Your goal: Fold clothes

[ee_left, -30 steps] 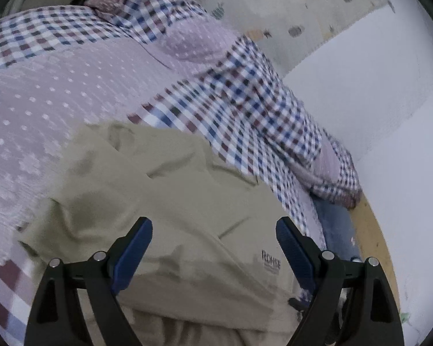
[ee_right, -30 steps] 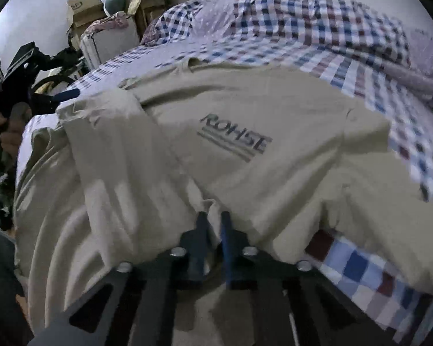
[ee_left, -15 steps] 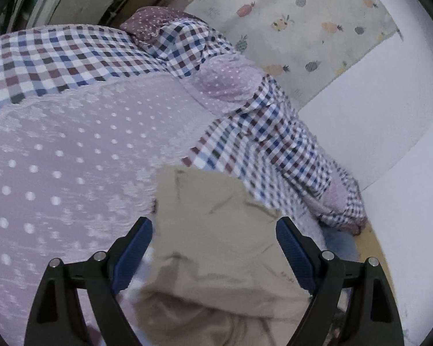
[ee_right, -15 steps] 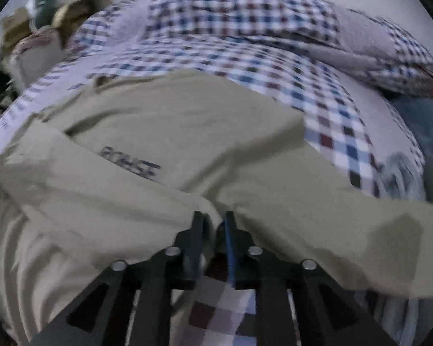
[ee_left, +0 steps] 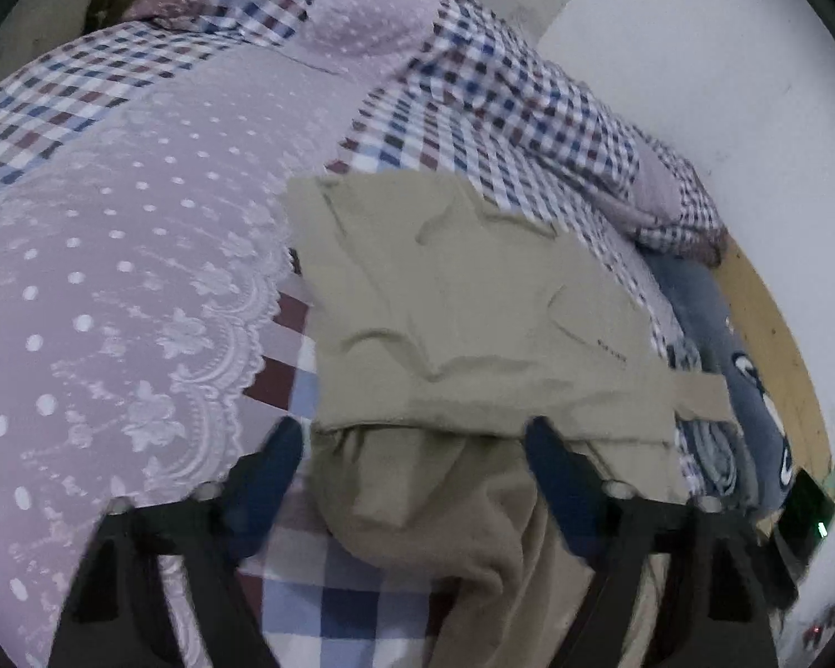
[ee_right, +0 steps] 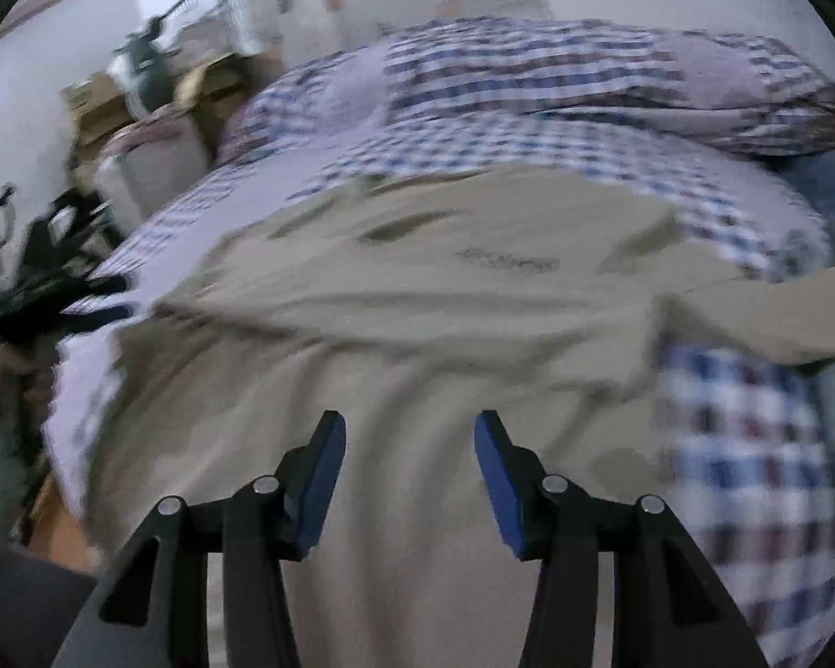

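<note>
**Khaki shirt lies on the bed between two parted grippers**

We see a khaki-beige cotton T-shirt (ee_left: 462, 306) lying on a bed (ee_left: 334, 612) covered by a blue, maroon and white checked sheet, beside a lilac dotted coverlet with a white lace edge (ee_left: 139, 278). The shirt's upper part is folded over itself, and one sleeve sticks out to the right toward a grey-blue printed cloth (ee_left: 751, 389) at the bed's edge.

Our left gripper (ee_left: 412, 445) has just been closing somewhat; its blue pads still stand apart with bunched shirt fabric between them, though blur keeps us from saying whether the pads touch the cloth.

Our right gripper (ee_right: 409, 456) has just been opening. Its blue-lined fingers (ee_right: 317, 479) are parted above the shirt's lower half and grip nothing. In that view the shirt's chest print (ee_right: 506, 261) shows as a smeared dark line, and cardboard boxes (ee_right: 100, 106) stand beyond the bed at the left.
</note>
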